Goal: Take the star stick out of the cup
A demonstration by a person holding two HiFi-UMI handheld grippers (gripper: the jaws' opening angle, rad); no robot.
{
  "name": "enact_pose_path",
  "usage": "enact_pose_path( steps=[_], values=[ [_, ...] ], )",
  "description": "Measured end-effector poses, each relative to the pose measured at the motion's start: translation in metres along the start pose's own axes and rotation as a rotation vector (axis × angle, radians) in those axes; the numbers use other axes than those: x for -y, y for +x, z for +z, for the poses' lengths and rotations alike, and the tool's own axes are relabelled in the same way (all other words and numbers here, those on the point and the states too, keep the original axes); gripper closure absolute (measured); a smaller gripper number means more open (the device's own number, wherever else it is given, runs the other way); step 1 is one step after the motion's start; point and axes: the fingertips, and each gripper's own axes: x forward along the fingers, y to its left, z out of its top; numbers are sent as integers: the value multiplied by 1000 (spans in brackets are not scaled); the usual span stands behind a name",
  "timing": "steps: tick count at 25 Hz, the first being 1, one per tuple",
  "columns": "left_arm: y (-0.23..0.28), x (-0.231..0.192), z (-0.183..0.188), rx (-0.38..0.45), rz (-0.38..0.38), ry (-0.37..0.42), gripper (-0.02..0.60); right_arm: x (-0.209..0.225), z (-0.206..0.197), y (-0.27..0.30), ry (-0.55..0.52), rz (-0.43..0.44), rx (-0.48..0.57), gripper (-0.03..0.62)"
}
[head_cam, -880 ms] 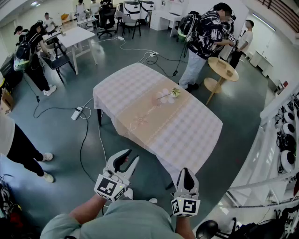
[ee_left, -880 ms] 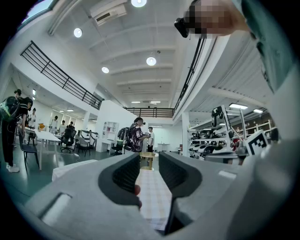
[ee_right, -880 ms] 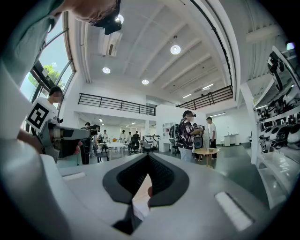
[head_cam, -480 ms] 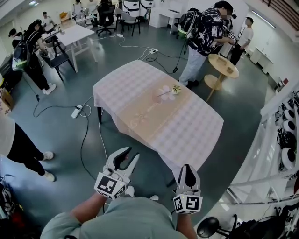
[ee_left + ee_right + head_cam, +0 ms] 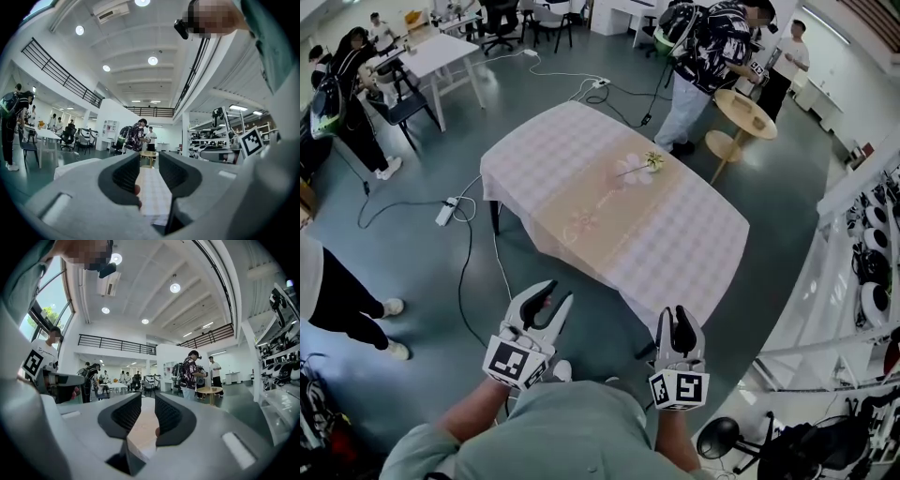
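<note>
A small pale cup [image 5: 653,160] stands on the far half of the table with the checked cloth [image 5: 694,244]. A thin stick [image 5: 630,171] leans out of the cup to the left; its star end is too small to make out. Both grippers hang low in front of my body, well short of the table. The left gripper [image 5: 555,298] [image 5: 149,161] has its jaws apart with nothing between them. The right gripper [image 5: 675,319] [image 5: 147,401] shows a narrow gap between its pads, also with nothing in it.
A person in a patterned shirt [image 5: 712,56] stands beyond the table next to a round wooden side table [image 5: 747,129]. Cables and a power strip [image 5: 447,211] lie on the floor at the left. Another person's legs [image 5: 342,300] are near left; shelving [image 5: 872,281] lines the right.
The view has shifted a little, so the table and cup sit slightly higher in frame. Both grippers stay low in front of me, and their jaws look the same.
</note>
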Motion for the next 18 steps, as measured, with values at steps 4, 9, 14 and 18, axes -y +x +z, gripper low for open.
enact_pose_path(
  steps=[4, 9, 14, 18],
  values=[
    [1, -22, -4, 2, -4, -10, 449, -5, -1, 18, -8, -17, 4, 494],
    [12, -43, -11, -8, 9, -23, 449, 0, -8, 42, -7, -22, -30, 494],
    [54, -54, -16, -14, 10, -16, 449, 29, -16, 88, 0, -30, -27, 487],
    [97, -74, -7, -24, 22, 10, 449, 56, -24, 147, 30, -31, -25, 479]
  ],
)
